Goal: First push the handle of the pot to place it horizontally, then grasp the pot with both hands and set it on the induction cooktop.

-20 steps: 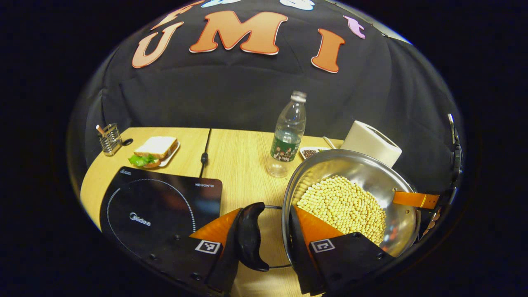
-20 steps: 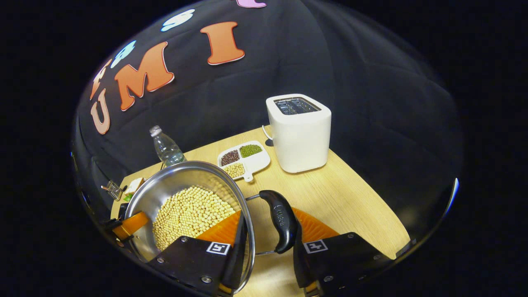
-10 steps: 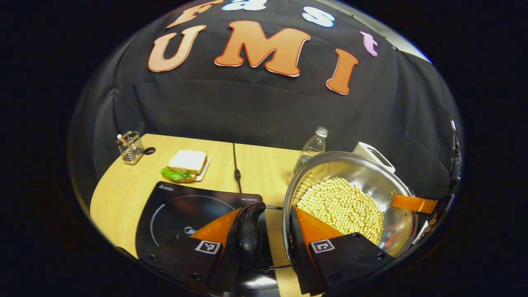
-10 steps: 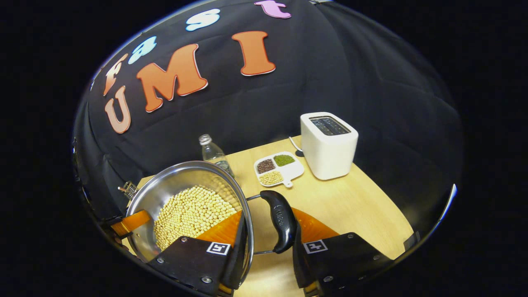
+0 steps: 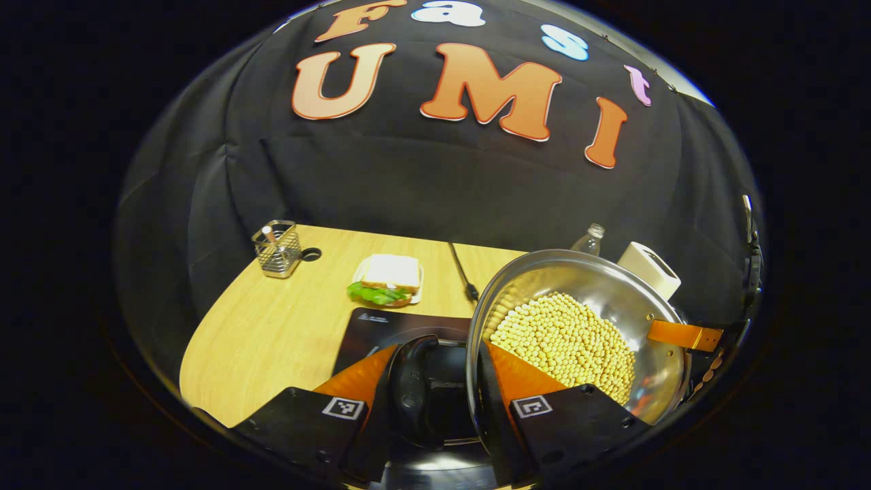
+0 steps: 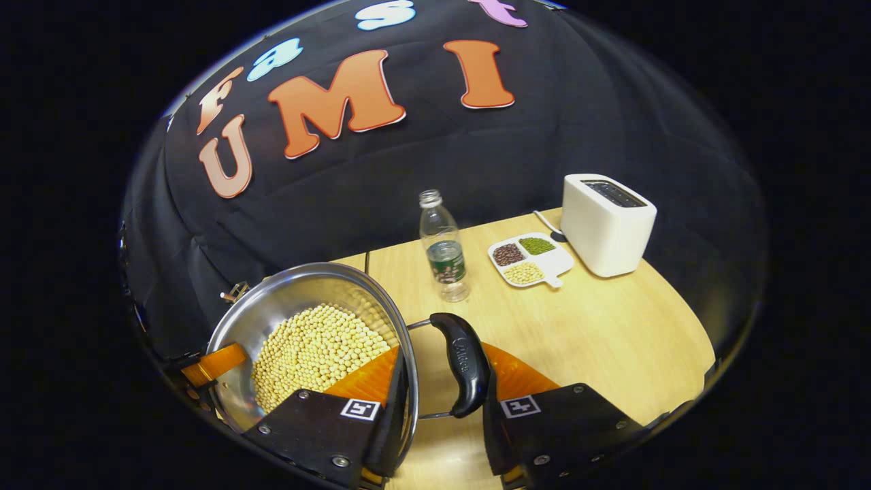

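Left hand-held gripper (image 5: 446,398) closed across the pot (image 5: 578,327) wall and its black side handle (image 5: 412,388), one finger inside the rim against the beans (image 5: 565,340), the other outside the handle. Right hand-held gripper (image 6: 439,398) clamped likewise on the opposite handle (image 6: 463,361). Pot carried just above the induction cooktop (image 5: 381,327) edge on the desk (image 5: 272,327). Sandwich (image 5: 388,279) and utensil holder (image 5: 277,239) beyond; bottle (image 6: 444,245), bean tray (image 6: 531,258) and toaster (image 6: 605,221) well apart.
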A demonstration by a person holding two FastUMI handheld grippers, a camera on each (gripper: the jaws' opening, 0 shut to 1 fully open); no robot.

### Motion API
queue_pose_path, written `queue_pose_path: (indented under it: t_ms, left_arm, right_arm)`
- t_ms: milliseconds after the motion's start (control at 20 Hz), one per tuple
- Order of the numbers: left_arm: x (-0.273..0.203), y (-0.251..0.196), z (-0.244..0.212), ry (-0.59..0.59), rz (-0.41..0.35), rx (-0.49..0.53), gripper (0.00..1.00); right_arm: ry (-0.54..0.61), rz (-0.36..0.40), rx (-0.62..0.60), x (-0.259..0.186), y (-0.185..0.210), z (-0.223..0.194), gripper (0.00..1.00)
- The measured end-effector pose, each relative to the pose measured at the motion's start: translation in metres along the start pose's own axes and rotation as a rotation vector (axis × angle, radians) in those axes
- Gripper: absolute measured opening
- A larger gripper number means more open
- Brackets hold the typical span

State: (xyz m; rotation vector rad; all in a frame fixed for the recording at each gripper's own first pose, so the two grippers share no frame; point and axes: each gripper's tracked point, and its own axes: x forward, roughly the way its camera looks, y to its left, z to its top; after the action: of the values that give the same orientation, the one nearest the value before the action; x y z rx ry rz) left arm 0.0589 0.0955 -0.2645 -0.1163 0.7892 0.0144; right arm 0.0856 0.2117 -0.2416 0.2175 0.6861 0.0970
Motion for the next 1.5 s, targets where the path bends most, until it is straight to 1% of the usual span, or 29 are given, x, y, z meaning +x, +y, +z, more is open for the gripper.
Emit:
queue_pose_path:
  t_ms: [50, 200, 350, 450, 500, 550, 600, 650, 800, 850, 900, 950, 1000, 1050, 1100, 1150, 1200, 1250, 1300, 1350, 1400, 1450, 1500]
  left_arm:
    - [-0.001, 0.012, 0.0, 0.007, 0.007, -0.005, 0.67]
    - [0.0, 0.051, -0.006, 0.022, 0.027, -0.019, 0.66]
    - [0.005, 0.081, -0.014, 0.038, 0.042, -0.021, 0.65]
    - [0.012, 0.096, -0.023, 0.058, 0.05, -0.025, 0.62]
    - [0.017, 0.101, -0.029, 0.066, 0.049, -0.036, 0.64]
    - [0.019, 0.106, -0.033, 0.073, 0.048, -0.047, 0.65]
    - [0.02, 0.109, -0.039, 0.083, 0.047, -0.054, 0.65]
    - [0.023, 0.111, -0.042, 0.096, 0.045, -0.057, 0.67]
    - [0.026, 0.109, -0.041, 0.102, 0.039, -0.048, 0.63]
    - [0.027, 0.109, -0.041, 0.098, 0.036, -0.045, 0.67]
    - [0.028, 0.111, -0.042, 0.093, 0.031, -0.043, 0.68]
    - [0.03, 0.111, -0.043, 0.088, 0.026, -0.04, 0.63]
    - [0.031, 0.11, -0.046, 0.089, 0.025, -0.036, 0.63]
    - [0.035, 0.109, -0.048, 0.09, 0.024, -0.032, 0.67]
    - [0.036, 0.108, -0.049, 0.092, 0.025, -0.021, 0.65]
    - [0.038, 0.107, -0.051, 0.093, 0.025, -0.01, 0.7]
    - [0.039, 0.106, -0.054, 0.098, 0.026, -0.009, 0.68]
    - [0.038, 0.106, -0.053, 0.084, 0.027, 0.0, 0.68]
    - [0.039, 0.106, -0.052, 0.082, 0.031, 0.008, 0.7]
    - [0.039, 0.107, -0.052, 0.083, 0.041, 0.012, 0.67]
    - [0.036, 0.108, -0.049, 0.07, 0.055, 0.016, 0.71]
    - [0.032, 0.109, -0.034, 0.028, 0.078, 0.028, 0.75]
    - [0.028, 0.109, -0.017, -0.025, 0.093, 0.049, 0.8]
  right_arm:
    - [0.006, 0.005, -0.005, 0.003, 0.011, -0.005, 0.5]
    - [0.04, 0.027, -0.013, 0.014, 0.043, -0.02, 0.5]
    - [0.057, 0.032, -0.04, 0.026, 0.067, -0.033, 0.5]
    - [0.072, 0.024, -0.078, 0.029, 0.078, -0.045, 0.5]
    - [0.075, 0.021, -0.083, 0.032, 0.082, -0.048, 0.5]
    - [0.077, 0.019, -0.085, 0.035, 0.085, -0.051, 0.5]
    - [0.083, 0.017, -0.09, 0.038, 0.087, -0.054, 0.5]
    - [0.089, 0.015, -0.088, 0.042, 0.087, -0.057, 0.5]
    - [0.098, 0.01, -0.078, 0.045, 0.088, -0.063, 0.5]
    - [0.095, 0.01, -0.074, 0.045, 0.087, -0.064, 0.5]
    - [0.093, 0.009, -0.069, 0.046, 0.087, -0.064, 0.5]
    - [0.093, 0.007, -0.065, 0.045, 0.086, -0.065, 0.5]
    - [0.094, 0.003, -0.063, 0.044, 0.085, -0.065, 0.51]
    - [0.099, -0.001, -0.06, 0.044, 0.083, -0.066, 0.51]
    - [0.101, -0.006, -0.057, 0.045, 0.081, -0.068, 0.52]
    - [0.11, -0.008, -0.054, 0.046, 0.079, -0.071, 0.53]
    - [0.119, -0.007, -0.047, 0.049, 0.077, -0.075, 0.53]
    - [0.117, -0.001, -0.035, 0.049, 0.076, -0.076, 0.54]
    - [0.123, 0.002, -0.031, 0.051, 0.076, -0.079, 0.51]
    - [0.123, 0.006, -0.032, 0.05, 0.075, -0.079, 0.55]
    - [0.121, 0.017, -0.038, 0.048, 0.077, -0.079, 0.59]
    - [0.109, 0.026, -0.047, 0.045, 0.078, -0.075, 0.6]
    - [0.087, 0.037, -0.058, 0.038, 0.08, -0.066, 0.64]
